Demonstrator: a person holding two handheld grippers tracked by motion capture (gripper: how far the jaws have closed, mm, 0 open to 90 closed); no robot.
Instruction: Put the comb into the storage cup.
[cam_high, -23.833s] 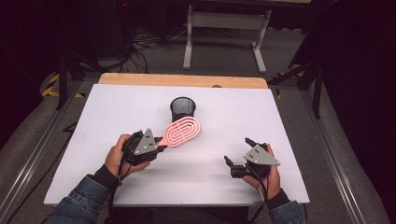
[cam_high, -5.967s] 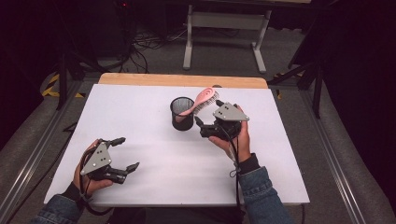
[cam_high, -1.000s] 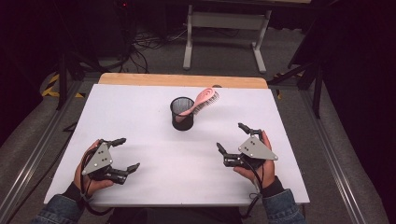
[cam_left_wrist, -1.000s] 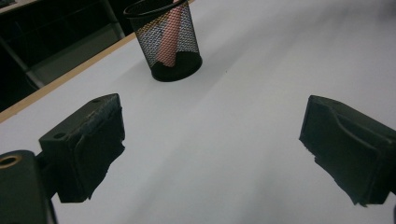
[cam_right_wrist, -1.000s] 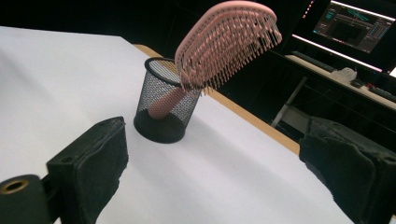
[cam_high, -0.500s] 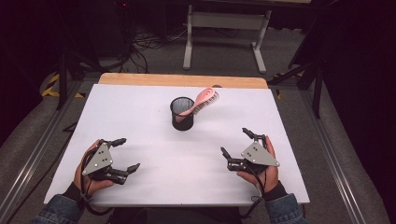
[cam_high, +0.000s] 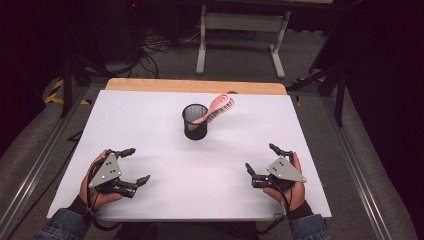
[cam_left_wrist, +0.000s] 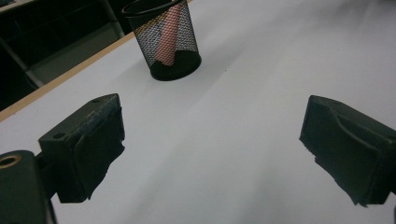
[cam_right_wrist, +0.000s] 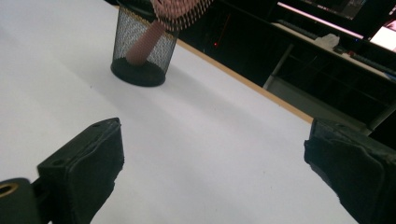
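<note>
Both tongs, left (cam_high: 134, 165) and right (cam_high: 260, 159), gape empty, well apart from the hairbrush (cam_high: 216, 107) in the mesh cup (cam_high: 195, 125).

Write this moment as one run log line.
pink brush: handle in mesh cup | left tool: open, empty | right tool: open, empty

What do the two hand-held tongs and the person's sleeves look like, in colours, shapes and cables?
The left tongs and the right tongs look alike: a black body, two black jaws with thick, blocky pads, and a grey three-cornered plate on top with small dark holes. A thin black cable trails from the right one. Both wrists wear blue denim sleeves.
</note>
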